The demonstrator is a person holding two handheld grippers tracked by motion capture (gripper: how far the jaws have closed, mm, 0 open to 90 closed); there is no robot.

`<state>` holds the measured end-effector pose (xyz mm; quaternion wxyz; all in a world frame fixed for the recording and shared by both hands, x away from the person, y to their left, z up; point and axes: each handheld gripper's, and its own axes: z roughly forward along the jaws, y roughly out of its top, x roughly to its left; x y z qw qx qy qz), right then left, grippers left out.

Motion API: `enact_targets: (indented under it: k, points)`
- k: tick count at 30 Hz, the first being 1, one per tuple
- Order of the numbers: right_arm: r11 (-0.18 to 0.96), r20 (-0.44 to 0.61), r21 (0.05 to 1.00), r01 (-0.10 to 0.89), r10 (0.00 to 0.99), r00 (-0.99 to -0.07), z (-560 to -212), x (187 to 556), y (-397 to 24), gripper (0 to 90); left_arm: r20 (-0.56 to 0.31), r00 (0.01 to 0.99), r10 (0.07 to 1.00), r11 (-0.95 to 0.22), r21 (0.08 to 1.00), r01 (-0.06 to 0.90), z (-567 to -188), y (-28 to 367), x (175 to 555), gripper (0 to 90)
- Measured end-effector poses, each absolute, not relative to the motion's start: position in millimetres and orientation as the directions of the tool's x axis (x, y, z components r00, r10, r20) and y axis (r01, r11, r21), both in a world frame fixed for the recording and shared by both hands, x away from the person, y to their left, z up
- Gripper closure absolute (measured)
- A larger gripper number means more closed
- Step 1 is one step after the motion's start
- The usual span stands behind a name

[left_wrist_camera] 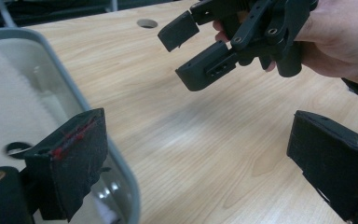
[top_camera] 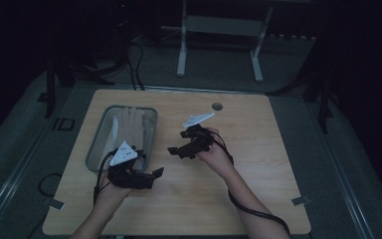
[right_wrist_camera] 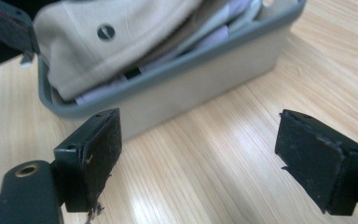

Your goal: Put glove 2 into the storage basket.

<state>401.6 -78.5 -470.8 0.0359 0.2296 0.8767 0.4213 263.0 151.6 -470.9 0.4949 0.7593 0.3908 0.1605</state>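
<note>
Both our grippers are empty, jaws wide apart: the left gripper just beside the grey bin's near corner, the right gripper a little farther off over the bare wooden table. The folded cloths lie inside the bin, beige and pale. We judge them light, soft and floppy; best pinched at a raised fold along the top edge.

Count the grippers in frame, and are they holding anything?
2. Left gripper sits by the grey bin's near right corner; right gripper is over the table's middle. Both open, nothing between the jaws.
</note>
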Motion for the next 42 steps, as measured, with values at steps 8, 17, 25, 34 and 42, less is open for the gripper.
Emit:
enact_targets:
  k: [8, 17, 25, 34, 42]
  points:
    - [0.528, 0.135, 0.755, 0.387, 0.453, -0.881, -485.6, 394.4, -104.9, 14.6, -0.130, 0.688, 0.714, -0.226, 0.887, 0.402, -479.6, 129.7, 260.5, 5.8]
    - [0.528, 0.133, 0.752, 0.395, 0.464, -0.876, -501.1, 385.4, -133.4, 14.7, -0.143, 0.726, 0.672, -0.253, 0.878, 0.407, -490.9, 106.4, 258.5, 5.7]
    - [0.521, 0.116, 0.755, 0.398, 0.492, -0.863, -513.3, 378.6, -157.5, 14.7, -0.156, 0.766, 0.624, -0.288, 0.865, 0.410, -505.4, 85.9, 259.0, 5.8]
    - [0.536, 0.091, 0.749, 0.389, 0.499, -0.862, -528.4, 371.9, -175.0, 14.6, -0.145, 0.786, 0.601, -0.320, 0.857, 0.403, -525.7, 74.1, 266.4, 5.7]
    - [0.540, 0.062, 0.753, 0.376, 0.510, -0.858, -542.0, 365.6, -187.8, 14.7, -0.123, 0.821, 0.558, -0.371, 0.848, 0.379, -536.6, 59.7, 267.8, 5.8]
